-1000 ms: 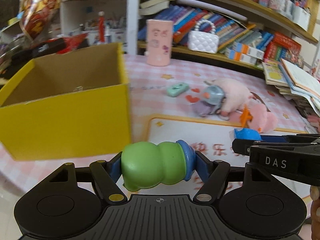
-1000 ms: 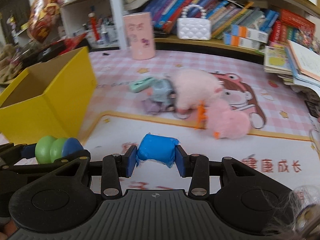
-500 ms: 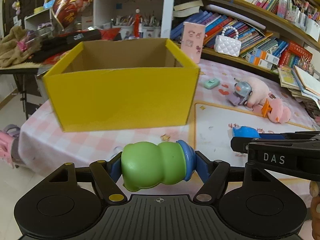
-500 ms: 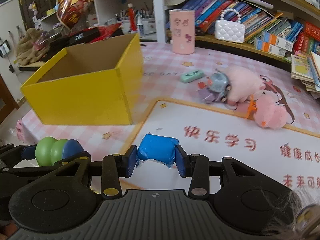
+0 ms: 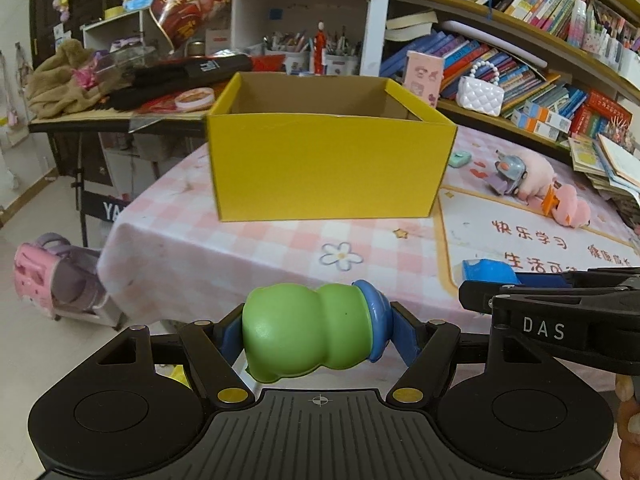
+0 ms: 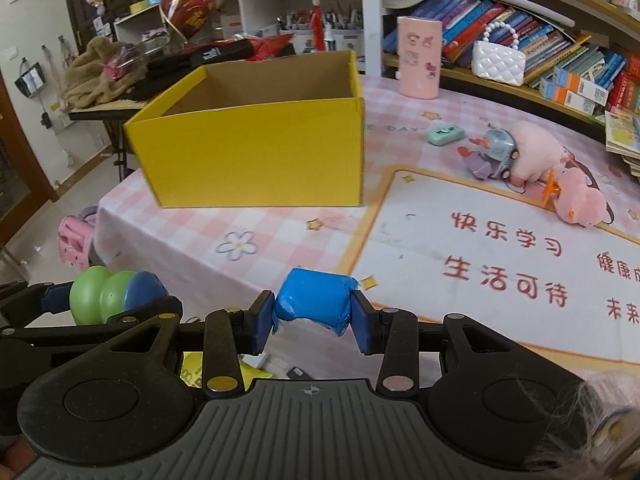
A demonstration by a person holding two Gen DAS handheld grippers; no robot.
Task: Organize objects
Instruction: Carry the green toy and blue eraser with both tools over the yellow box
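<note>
Now farther back than a second ago: yellow cardboard box (image 5: 328, 168) shown whole at upper centre of the left wrist view, where earlier only its near corner filled the left edge, blurred. Same retreat in the right wrist view, with the box (image 6: 256, 156) at upper left, open-topped, brown and matte inside, standing on the pink checked tablecloth (image 5: 288, 248). Unchanged in grip: left gripper (image 5: 310, 332) clamped on a smooth, glossy green gourd-shaped toy (image 5: 304, 332) with a blue cap, lying sideways low in the frame. Right gripper (image 6: 312, 312) pinched on a crinkled, soft-looking blue block (image 6: 312, 300), lower centre. Off at right, fuzzy pink plush toys (image 6: 560, 172) beside a grey toy car (image 6: 496, 152).
</note>
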